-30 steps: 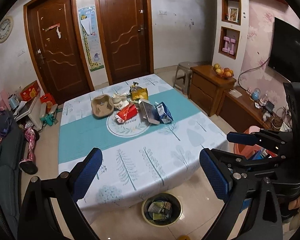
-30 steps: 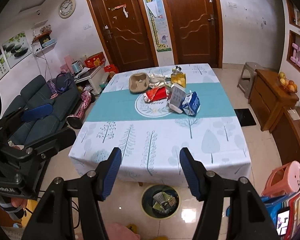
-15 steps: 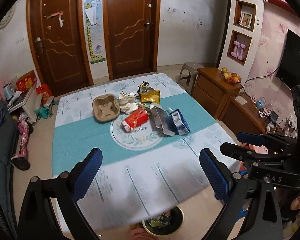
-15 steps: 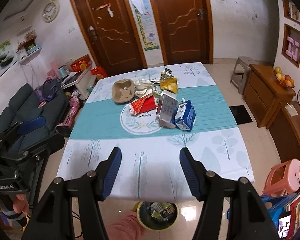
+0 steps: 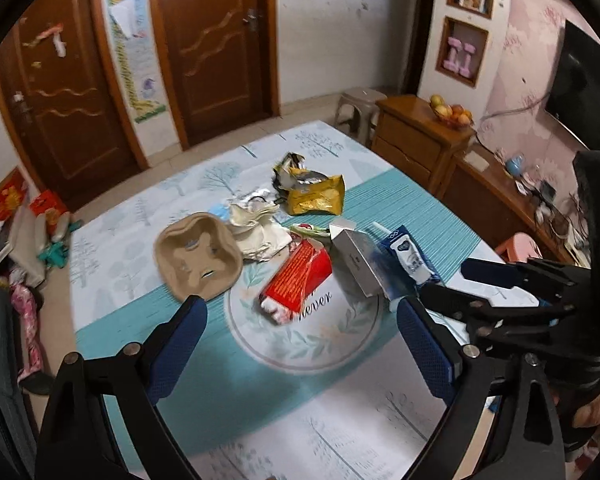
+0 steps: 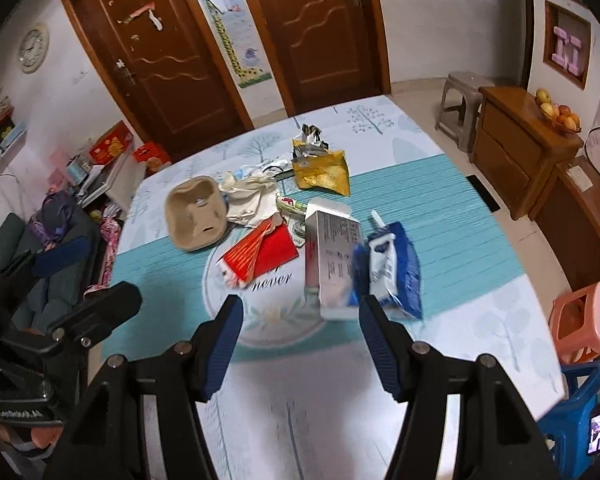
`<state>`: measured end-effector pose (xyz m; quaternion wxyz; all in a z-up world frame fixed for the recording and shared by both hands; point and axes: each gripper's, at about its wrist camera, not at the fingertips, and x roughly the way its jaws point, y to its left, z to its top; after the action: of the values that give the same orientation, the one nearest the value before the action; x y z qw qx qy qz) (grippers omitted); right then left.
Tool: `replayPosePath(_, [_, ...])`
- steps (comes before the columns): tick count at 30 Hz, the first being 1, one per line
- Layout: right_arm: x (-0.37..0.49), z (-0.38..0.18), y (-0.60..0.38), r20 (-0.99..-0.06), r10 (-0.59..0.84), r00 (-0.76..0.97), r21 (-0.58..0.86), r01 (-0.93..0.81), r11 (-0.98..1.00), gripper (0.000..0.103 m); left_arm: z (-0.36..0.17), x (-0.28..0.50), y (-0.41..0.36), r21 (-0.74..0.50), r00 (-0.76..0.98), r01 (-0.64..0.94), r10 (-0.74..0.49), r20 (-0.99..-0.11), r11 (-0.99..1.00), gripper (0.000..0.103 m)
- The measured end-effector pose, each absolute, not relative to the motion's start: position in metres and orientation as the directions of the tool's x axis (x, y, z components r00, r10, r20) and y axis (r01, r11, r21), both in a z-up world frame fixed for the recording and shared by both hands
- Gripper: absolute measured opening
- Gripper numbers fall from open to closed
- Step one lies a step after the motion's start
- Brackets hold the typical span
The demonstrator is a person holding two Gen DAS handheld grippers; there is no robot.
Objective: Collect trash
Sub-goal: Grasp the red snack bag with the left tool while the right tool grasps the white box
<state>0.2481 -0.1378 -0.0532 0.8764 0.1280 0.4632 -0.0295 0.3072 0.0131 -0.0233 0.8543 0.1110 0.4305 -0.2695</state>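
Two hand-held grippers hover above a table (image 5: 228,392) strewn with trash. The left gripper (image 5: 300,348) has its blue-padded fingers (image 5: 176,348) spread wide with nothing between them; the right gripper (image 6: 300,344) is likewise parted and holds nothing. Ahead of the left fingertips lies a red packet (image 5: 298,280), roughly centred between them, with a tan pulp tray (image 5: 198,256) just beyond the left finger's tip and a grey box (image 5: 358,264) beyond the right one. A blue pouch (image 5: 406,256) leans against the far side of that box, at the right finger's tip. Farther out sit crumpled white paper (image 5: 260,228) and a yellow bag (image 5: 316,196). From the right wrist, the box (image 6: 332,260) and pouch (image 6: 392,268) lie just ahead of the right finger, the packet (image 6: 260,256) ahead of the left finger, and the tray (image 6: 196,212), paper (image 6: 252,200) and bag (image 6: 324,172) beyond. Motion blur softens the near trash, so whether box and pouch overlap or merely touch is unclear. The left gripper (image 6: 60,320) also appears at the left edge of the right wrist's view, and the right gripper (image 5: 508,288) at the right edge of the left wrist's view.
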Motion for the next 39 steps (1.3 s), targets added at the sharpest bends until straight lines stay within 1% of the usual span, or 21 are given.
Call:
replayPosePath(2, [0.264, -0.066, -0.133, -0.827, 0.042, 0.560, 0.168, 0.176, 0.970, 0.061, -0.038, 0.329, 0.006, -0.054, 0.437, 0.583, -0.369, -0.820, 0.811, 0.093])
replayPosePath(3, [0.271, -0.072, -0.131, -0.832, 0.027, 0.554, 0.150, 0.179, 0.972, 0.060, -0.044, 0.336, 0.005, -0.064, 0.418, 0.591, -0.373, -0.828, 0.804, 0.089])
replayPosePath(7, [0.296, -0.100, -0.126, -0.855, -0.026, 0.519, 0.078, 0.178, 0.981, 0.060, -0.069, 0.370, -0.001, -0.122, 0.329, 0.624, -0.401, -0.855, 0.772, 0.088])
replayPosePath(10, [0.308, -0.117, -0.122, -0.866, -0.082, 0.493, 0.006, 0.176, 0.984, 0.059, -0.086, 0.382, -0.005, -0.129, 0.290, 0.647, -0.399, -0.870, 0.752, 0.088])
replayPosePath(13, [0.319, -0.134, -0.121, -0.880, -0.118, 0.461, -0.038, 0.179, 0.983, 0.053, -0.099, 0.385, -0.006, -0.137, 0.258, 0.654, -0.390, -0.884, 0.744, 0.088])
replayPosePath(14, [0.321, -0.138, -0.120, -0.881, -0.131, 0.454, -0.054, 0.180, 0.982, 0.053, -0.104, 0.388, -0.007, -0.147, 0.243, 0.654, -0.390, -0.888, 0.742, 0.088])
replayPosePath(17, [0.329, -0.150, -0.118, -0.884, -0.186, 0.428, -0.113, 0.192, 0.975, 0.051, -0.115, 0.396, -0.011, -0.152, 0.221, 0.655, -0.380, -0.898, 0.740, 0.084])
replayPosePath(18, [0.330, -0.152, -0.119, -0.882, -0.213, 0.421, -0.137, 0.203, 0.969, 0.051, -0.119, 0.399, -0.012, -0.158, 0.209, 0.655, -0.378, -0.902, 0.739, 0.084])
replayPosePath(21, [0.332, -0.155, -0.121, -0.875, -0.236, 0.423, -0.156, 0.216, 0.964, 0.050, -0.129, 0.409, -0.017, -0.189, 0.174, 0.649, -0.385, -0.906, 0.737, 0.084])
replayPosePath(25, [0.331, -0.151, -0.122, -0.865, -0.234, 0.443, -0.152, 0.213, 0.965, 0.043, -0.138, 0.415, -0.026, -0.198, 0.149, 0.656, -0.382, -0.912, 0.728, 0.084])
replayPosePath(27, [0.328, -0.146, -0.127, -0.865, -0.213, 0.455, -0.121, 0.223, 0.967, 0.039, -0.141, 0.416, -0.031, -0.190, 0.142, 0.665, -0.372, -0.917, 0.723, 0.081])
replayPosePath(28, [0.326, -0.143, -0.131, -0.865, -0.198, 0.461, -0.098, 0.231, 0.968, 0.036, -0.144, 0.417, -0.034, -0.183, 0.139, 0.670, -0.364, -0.921, 0.720, 0.079])
replayPosePath(30, [0.323, -0.139, -0.138, -0.868, -0.163, 0.469, -0.048, 0.246, 0.968, 0.032, -0.150, 0.418, -0.040, -0.175, 0.123, 0.677, -0.345, -0.930, 0.715, 0.071])
replayPosePath(32, [0.320, -0.135, -0.146, -0.871, -0.114, 0.477, 0.018, 0.262, 0.965, 0.026, -0.157, 0.418, -0.046, -0.162, 0.111, 0.684, -0.320, -0.941, 0.712, 0.067])
replayPosePath(35, [0.311, -0.132, -0.156, -0.873, -0.055, 0.485, 0.099, 0.287, 0.953, 0.025, -0.162, 0.418, -0.055, -0.134, 0.122, 0.689, -0.296, -0.947, 0.712, 0.065])
replayPosePath(37, [0.303, -0.129, -0.159, -0.870, -0.025, 0.492, 0.143, 0.300, 0.943, 0.024, -0.165, 0.418, -0.059, -0.122, 0.128, 0.691, -0.287, -0.949, 0.713, 0.061])
replayPosePath(39, [0.298, -0.128, -0.160, -0.869, -0.002, 0.496, 0.173, 0.307, 0.936, 0.024, -0.169, 0.416, -0.061, -0.099, 0.138, 0.692, -0.266, -0.954, 0.715, 0.050])
